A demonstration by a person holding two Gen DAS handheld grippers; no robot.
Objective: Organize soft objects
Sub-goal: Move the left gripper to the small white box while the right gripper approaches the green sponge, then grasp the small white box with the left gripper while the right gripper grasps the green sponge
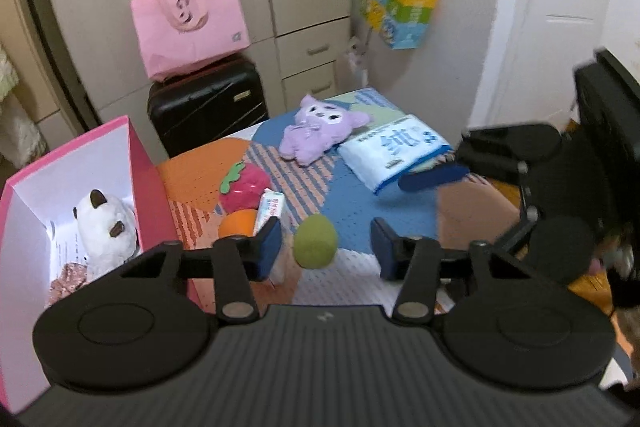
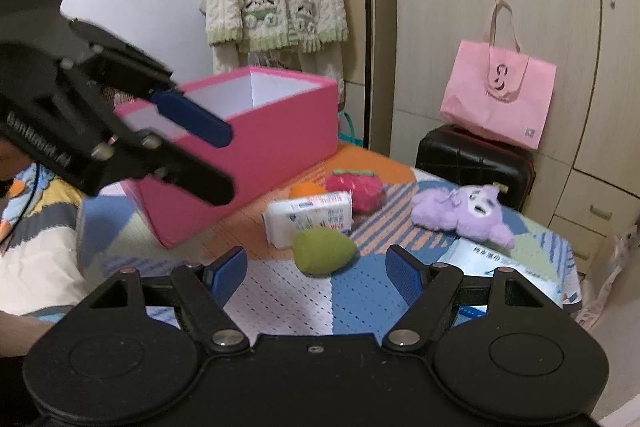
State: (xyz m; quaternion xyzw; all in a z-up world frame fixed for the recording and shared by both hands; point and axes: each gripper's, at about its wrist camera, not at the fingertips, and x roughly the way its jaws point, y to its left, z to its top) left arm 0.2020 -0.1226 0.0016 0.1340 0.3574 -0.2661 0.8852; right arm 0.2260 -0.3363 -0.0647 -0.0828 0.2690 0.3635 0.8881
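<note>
A green plush ball (image 1: 316,241) (image 2: 324,251) lies on the patterned cloth just ahead of my right gripper (image 2: 316,277), which is open and empty. My left gripper (image 1: 326,251) (image 2: 230,163) hovers by the pink box (image 1: 148,179) (image 2: 260,139), jaws apart with nothing between them. A white plush bear (image 1: 106,227) sits inside the box. A red strawberry plush (image 1: 244,187) (image 2: 354,189), an orange ball (image 1: 238,223) (image 2: 306,189) and a purple plush (image 1: 316,131) (image 2: 464,213) lie on the cloth.
A small tissue pack (image 2: 308,217) lies behind the green ball and a large one (image 1: 394,151) at the table's far right. Beyond the table stand a black suitcase (image 2: 472,159) with a pink bag (image 2: 496,95), wardrobes and a door (image 1: 560,7).
</note>
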